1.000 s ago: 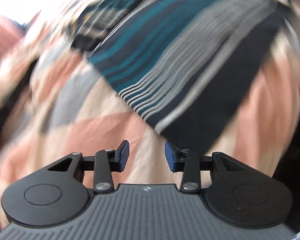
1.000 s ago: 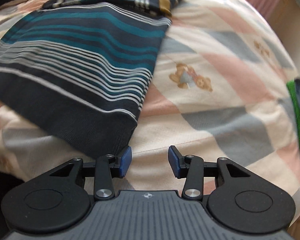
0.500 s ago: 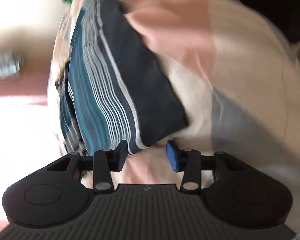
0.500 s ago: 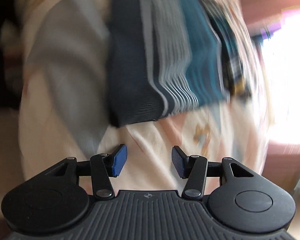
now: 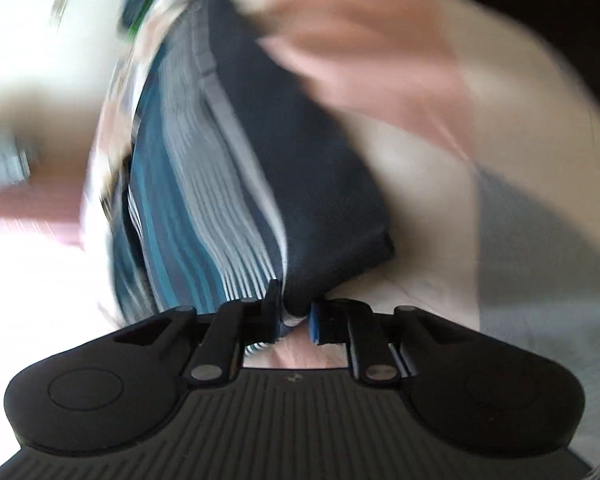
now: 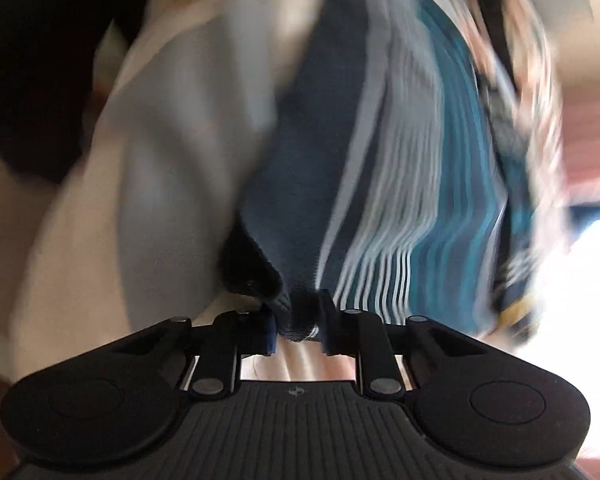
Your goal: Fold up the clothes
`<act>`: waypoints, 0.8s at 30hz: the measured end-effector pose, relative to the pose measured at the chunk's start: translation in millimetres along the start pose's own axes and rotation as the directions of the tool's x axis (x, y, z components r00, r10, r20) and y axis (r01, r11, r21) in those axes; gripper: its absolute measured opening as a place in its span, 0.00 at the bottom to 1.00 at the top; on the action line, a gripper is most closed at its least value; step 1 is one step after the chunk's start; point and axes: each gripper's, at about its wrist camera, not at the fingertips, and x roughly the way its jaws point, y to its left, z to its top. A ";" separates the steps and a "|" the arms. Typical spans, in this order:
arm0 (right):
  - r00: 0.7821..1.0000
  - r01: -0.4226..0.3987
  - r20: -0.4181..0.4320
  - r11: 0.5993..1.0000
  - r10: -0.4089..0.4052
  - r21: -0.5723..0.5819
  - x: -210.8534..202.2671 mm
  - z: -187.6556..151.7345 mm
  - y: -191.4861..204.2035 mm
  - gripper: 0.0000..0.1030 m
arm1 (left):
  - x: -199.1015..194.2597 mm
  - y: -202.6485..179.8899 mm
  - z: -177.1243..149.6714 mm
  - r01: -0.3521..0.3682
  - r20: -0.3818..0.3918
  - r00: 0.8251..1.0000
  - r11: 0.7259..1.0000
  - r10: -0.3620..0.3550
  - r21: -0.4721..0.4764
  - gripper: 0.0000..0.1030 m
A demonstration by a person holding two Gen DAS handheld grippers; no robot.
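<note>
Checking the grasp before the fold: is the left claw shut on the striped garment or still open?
Shut on it. The left claw has its blue pads pinching the striped garment by its near edge, cloth bunched between them.

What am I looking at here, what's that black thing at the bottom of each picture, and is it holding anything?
The black thing is a hand-held gripper with two fingers; a person holds one in each hand. Each picture comes from a wide-angle camera mounted on a gripper, looking forward along its fingers. One view belongs to the left gripper, the other to the right gripper. Both have closed on the near edge of the same striped garment, navy with teal and white stripes. It lies on a bedspread patterned in pink, grey and cream patches. The pictures are blurred, so finer detail is hard to tell.
</note>
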 end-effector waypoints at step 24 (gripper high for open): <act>0.847 -0.528 0.526 0.005 0.081 0.849 75.9 -130.3 -246.5 0.55 | 94.8 189.9 -164.0 0.016 0.149 0.959 -0.482 -0.239 -0.876 0.34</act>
